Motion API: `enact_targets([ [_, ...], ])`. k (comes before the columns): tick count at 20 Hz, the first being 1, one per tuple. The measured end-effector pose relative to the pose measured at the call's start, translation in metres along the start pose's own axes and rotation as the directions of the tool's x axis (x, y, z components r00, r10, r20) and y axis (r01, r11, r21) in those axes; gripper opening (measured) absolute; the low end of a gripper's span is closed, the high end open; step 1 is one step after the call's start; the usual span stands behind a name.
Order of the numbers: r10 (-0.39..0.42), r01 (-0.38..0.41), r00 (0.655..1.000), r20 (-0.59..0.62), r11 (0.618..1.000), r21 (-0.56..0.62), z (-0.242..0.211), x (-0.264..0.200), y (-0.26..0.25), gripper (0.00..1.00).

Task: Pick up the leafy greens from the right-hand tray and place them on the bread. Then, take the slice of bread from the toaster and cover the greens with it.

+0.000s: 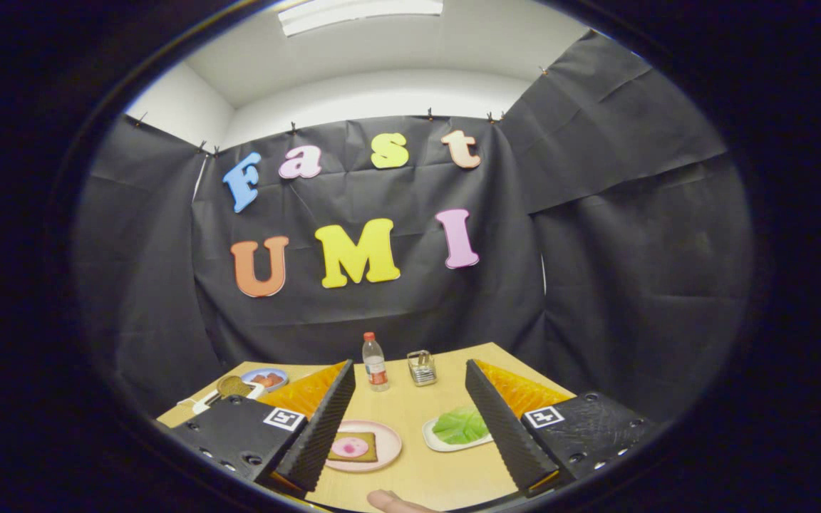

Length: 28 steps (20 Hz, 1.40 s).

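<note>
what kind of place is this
Probably a staged demo booth, not a kitchen: black cloth walls clipped around a light wooden table, with a pink plate of bread and white tray of leafy greens between open gripper fingers.

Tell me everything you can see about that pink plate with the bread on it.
The pink plate is round, shallow and smooth, lying flat on the light wooden table. A square brown slice of bread lies on it, topped with a round pink slice. The plate sits between the fingers of the open claw, partly hidden by its left finger, beside the white tray of leafy greens.
</note>
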<state>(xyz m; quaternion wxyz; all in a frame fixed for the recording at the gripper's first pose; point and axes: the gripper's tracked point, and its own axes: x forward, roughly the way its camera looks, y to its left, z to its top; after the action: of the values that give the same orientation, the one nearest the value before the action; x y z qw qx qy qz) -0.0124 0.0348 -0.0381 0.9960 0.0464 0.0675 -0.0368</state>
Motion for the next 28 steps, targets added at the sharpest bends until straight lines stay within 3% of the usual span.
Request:
enact_targets([
  [4, -0.010, 0.007, 0.999, -0.047, 0.998, -0.055, -0.027, 0.037, -0.011, 0.95],
  [9, -0.078, 0.068, 0.988, -0.131, 0.994, -0.081, -0.068, 0.105, -0.053, 0.96],
  [15, -0.162, 0.119, 0.968, -0.192, 0.968, -0.220, -0.122, 0.187, -0.108, 0.96],
  [21, -0.175, 0.085, 0.934, -0.312, 0.956, -0.281, -0.188, 0.246, -0.140, 0.96],
  [28, -0.235, 0.085, 0.864, -0.446, 0.940, -0.332, -0.254, 0.283, -0.159, 0.96],
])
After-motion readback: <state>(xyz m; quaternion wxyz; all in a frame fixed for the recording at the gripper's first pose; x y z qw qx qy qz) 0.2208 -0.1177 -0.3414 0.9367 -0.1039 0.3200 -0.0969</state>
